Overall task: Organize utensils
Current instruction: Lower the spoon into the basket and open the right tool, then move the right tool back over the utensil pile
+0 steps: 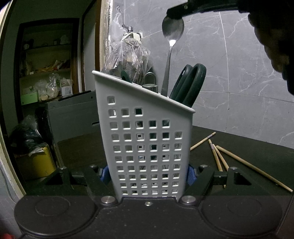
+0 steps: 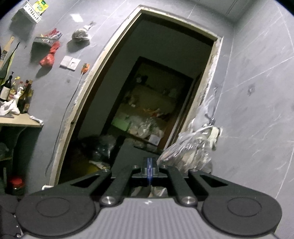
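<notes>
- 2 tongs are at work: the left tongs clamp the lower part of a white perforated utensil caddy, with a blue pad pressed against each side wall.
- The caddy stands upright on a dark tabletop; its rim slopes down from left to right in the left wrist view.
- Inside the caddy stand dark green scissor handles at the low right end, a steel spoon just left of them, a metal-capped utensil near the middle and a dark green handle tip farther left.
- The spoon stands bowl up, its handle down in the caddy, leaning slightly right.
- The right tongs are closed, blue pads nearly together on a thin sliver of metal; in the left wrist view their black tips pinch the top edge of the spoon's bowl from the upper right.
- 4 wooden chopsticks lie loose on the tabletop to the right of the caddy, close together and fanned out, apart from its wall.
- Behind the caddy a clear plastic bag hangs on the grey marbled wall beside an open doorway.
</notes>
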`<state>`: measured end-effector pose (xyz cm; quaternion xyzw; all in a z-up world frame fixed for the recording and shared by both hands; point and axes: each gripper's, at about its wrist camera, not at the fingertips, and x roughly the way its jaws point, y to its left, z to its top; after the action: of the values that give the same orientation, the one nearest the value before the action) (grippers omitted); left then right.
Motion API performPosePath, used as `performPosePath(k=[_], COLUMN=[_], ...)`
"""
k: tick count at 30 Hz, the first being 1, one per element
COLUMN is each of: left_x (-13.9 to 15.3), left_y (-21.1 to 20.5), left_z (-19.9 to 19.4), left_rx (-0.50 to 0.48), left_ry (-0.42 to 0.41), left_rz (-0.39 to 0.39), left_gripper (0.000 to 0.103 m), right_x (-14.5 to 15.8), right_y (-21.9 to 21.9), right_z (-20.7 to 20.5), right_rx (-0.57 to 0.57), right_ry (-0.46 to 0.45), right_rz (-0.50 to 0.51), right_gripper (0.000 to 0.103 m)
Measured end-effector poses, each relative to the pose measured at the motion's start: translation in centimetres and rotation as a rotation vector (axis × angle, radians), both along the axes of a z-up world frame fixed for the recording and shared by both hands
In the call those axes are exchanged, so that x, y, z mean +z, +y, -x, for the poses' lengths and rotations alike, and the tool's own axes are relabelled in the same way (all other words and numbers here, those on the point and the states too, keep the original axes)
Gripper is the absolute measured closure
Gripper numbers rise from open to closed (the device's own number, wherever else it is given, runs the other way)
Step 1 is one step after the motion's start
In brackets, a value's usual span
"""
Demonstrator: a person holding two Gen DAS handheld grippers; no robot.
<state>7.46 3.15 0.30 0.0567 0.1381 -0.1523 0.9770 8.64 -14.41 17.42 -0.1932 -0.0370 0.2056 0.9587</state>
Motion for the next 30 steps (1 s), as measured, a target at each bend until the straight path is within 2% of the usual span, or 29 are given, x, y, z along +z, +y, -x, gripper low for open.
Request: performPosePath(k=[14, 18, 20, 22, 28, 30], left_x=[0.0, 0.0, 0.0, 0.0, 0.0, 0.0], left_y=[0.0, 0.0, 0.0, 0.1, 0.1, 0.1], left_z=[0.0, 0.0, 0.0, 0.0, 0.0, 0.0], left_rx=[-0.001, -0.001, -0.001, -0.001, -0.001, -0.002], left_ry=[0.000, 0.002, 0.002, 0.001, 0.002, 0.003], left_rz=[0.001, 0.002, 0.000, 0.000, 0.003, 0.005], left_gripper=[0.027, 0.027, 0.027, 0.027, 0.027, 0.027], right_x=[-3.4, -3.8, -3.8, -3.7, -4.0, -4.2], right_y=[1.1, 0.3, -0.4, -1.3, -3.9, -4.9], right_z=[-1.9, -2.5, -2.6, -2.7, -2.8, -2.9], right_rx=[0.053, 0.068, 0.054, 0.038, -0.037, -0.068], right_ry=[0.170, 0.210, 0.212, 0.211, 0.214, 0.216], right_rz=[0.024, -0.007, -0.034, -0.066, -0.122, -0.149], right_gripper=[0.102, 0.091, 0.090, 0.086, 0.059, 0.036])
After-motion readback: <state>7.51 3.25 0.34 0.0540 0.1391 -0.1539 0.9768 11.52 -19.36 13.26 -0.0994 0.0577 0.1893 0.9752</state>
